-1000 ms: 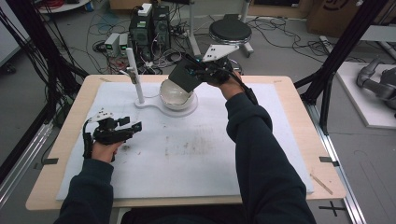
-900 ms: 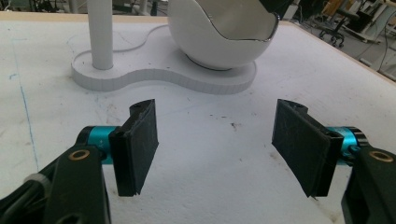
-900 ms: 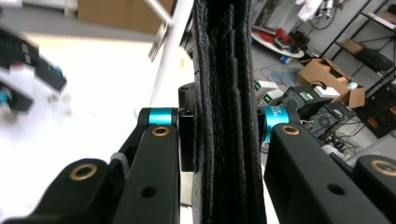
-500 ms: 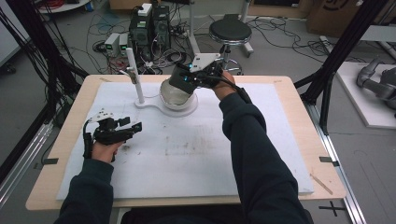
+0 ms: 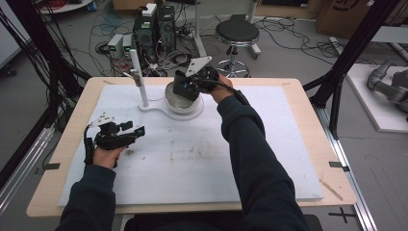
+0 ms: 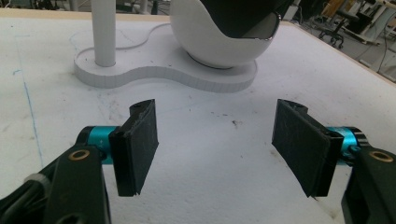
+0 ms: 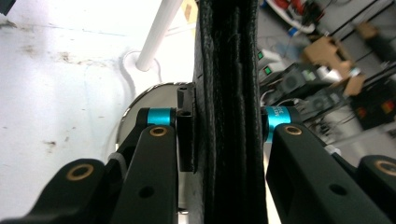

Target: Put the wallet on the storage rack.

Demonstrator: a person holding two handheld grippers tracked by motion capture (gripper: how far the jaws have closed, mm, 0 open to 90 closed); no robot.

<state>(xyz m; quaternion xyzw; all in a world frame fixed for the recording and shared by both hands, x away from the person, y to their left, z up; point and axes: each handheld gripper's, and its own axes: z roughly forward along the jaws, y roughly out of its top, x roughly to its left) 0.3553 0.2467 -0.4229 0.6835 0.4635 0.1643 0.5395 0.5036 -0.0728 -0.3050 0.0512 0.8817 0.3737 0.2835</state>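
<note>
My right gripper [image 5: 191, 81] is shut on a folded black wallet-like thing [image 5: 182, 91] and holds it just over a white bowl [image 5: 179, 103] at the back of the table. In the right gripper view both pads press the black thing [image 7: 229, 70] edge-on, with the bowl's shiny rim [image 7: 140, 105] below. The bowl [image 6: 210, 42] sits on a flat white base [image 6: 154, 77] with an upright white post [image 5: 137, 72]. My left gripper [image 5: 137, 131] rests at the left of the table, and in its own view that gripper [image 6: 224, 144] stands open with nothing between the jaws.
A white mat [image 5: 192, 159] covers most of the wooden table [image 5: 298, 86]. Behind the table stand a round stool [image 5: 235, 31], computer boxes [image 5: 154, 24] and loose cables. Black frame posts [image 5: 346, 62] rise at the right.
My right hand has carried the black thing to the left and down, from beside the bowl to right over it. The left gripper has stayed where it was.
</note>
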